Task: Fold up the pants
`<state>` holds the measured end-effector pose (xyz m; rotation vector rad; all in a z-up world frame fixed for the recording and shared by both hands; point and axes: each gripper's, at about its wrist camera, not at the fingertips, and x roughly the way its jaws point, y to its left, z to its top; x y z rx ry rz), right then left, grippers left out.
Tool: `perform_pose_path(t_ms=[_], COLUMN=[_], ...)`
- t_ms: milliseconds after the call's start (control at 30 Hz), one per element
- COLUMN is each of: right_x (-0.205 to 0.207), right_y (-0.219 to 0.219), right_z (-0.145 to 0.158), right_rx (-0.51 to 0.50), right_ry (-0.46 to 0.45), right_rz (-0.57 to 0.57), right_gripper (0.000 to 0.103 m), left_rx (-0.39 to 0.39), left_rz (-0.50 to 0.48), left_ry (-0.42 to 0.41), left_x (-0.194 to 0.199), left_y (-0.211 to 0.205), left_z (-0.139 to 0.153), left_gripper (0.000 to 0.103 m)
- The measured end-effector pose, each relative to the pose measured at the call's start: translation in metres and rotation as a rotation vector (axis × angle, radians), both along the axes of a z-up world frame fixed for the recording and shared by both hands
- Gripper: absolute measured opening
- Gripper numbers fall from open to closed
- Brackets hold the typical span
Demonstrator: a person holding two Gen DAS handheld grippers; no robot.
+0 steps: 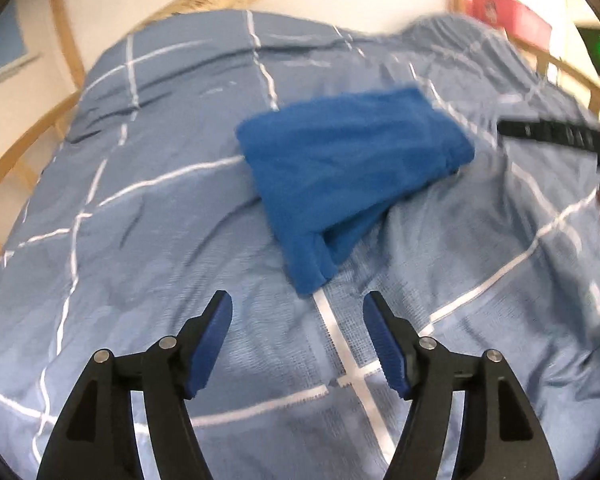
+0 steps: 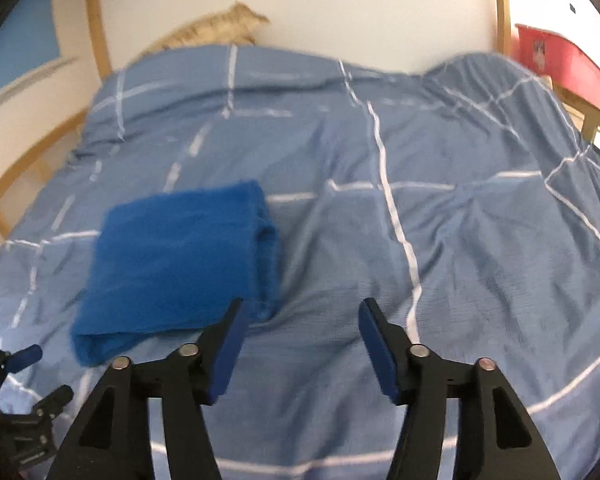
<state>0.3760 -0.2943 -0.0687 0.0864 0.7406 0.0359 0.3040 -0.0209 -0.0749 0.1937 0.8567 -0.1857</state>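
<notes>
The blue pants [image 1: 339,168] lie folded into a compact bundle on the bed cover [image 1: 148,240]. In the left wrist view my left gripper [image 1: 298,304] is open, its blue pads apart just short of the bundle's near corner, nothing between them. In the right wrist view the folded blue pants [image 2: 176,264] sit left of centre. My right gripper [image 2: 301,308] is open and empty, its left fingertip [image 2: 232,320] in front of the bundle's near right corner. The left gripper [image 2: 20,384] shows at the lower left edge of that view.
A light-blue cover [image 2: 439,240] with white grid lines spreads over the bed, wrinkled. A wooden bed frame [image 2: 96,28] curves round the sides. A tan furry thing [image 2: 220,28] lies at the far edge by the white wall. A red box [image 2: 555,56] stands at the right.
</notes>
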Motion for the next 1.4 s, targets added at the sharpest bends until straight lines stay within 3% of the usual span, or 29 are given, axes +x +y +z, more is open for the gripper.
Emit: perform_pose_path(t_ms=[67, 233, 367, 567, 667, 833, 1033, 1400], right_x=[-0.012, -0.026, -0.014, -0.007, -0.003, -0.001, 0.012, 0.038], right_y=[0.004, 0.009, 0.014, 0.016, 0.014, 0.017, 0.010, 0.014], right_z=[0.008, 0.013, 0.005, -0.023, -0.039, -0.055, -0.070, -0.064], right_rx=[0.036, 0.109, 0.171, 0.415, 0.493, 0.588, 0.632, 0.511], right_ry=[-0.029, -0.050, -0.055, -0.104, -0.089, -0.104, -0.090, -0.137], right_rz=[0.000, -0.014, -0.050, -0.183, -0.230, -0.215, -0.237, -0.167], right_gripper=[0.079, 0.088, 0.088, 0.088, 0.088, 0.088, 0.088, 0.088], left_rx=[-0.042, -0.136, -0.088, -0.148, -0.126, -0.091, -0.080, -0.176], left_rz=[0.031, 0.056, 0.022, -0.010, -0.032, -0.051, -0.036, -0.015], left_ry=[-0.015, -0.093, -0.154, -0.163, -0.180, -0.197, -0.175, -0.093], left_x=[-0.003, 0.013, 0.042, 0.078, 0.084, 0.086, 0.100, 0.138], left_y=[0.009, 0.030, 0.029, 0.039, 0.036, 0.031, 0.030, 0.035], left_z=[0.012, 0.041, 0.045, 0.043, 0.041, 0.034, 0.020, -0.001], left_gripper=[0.070, 0.088, 0.088, 0.088, 0.088, 0.088, 0.088, 0.088])
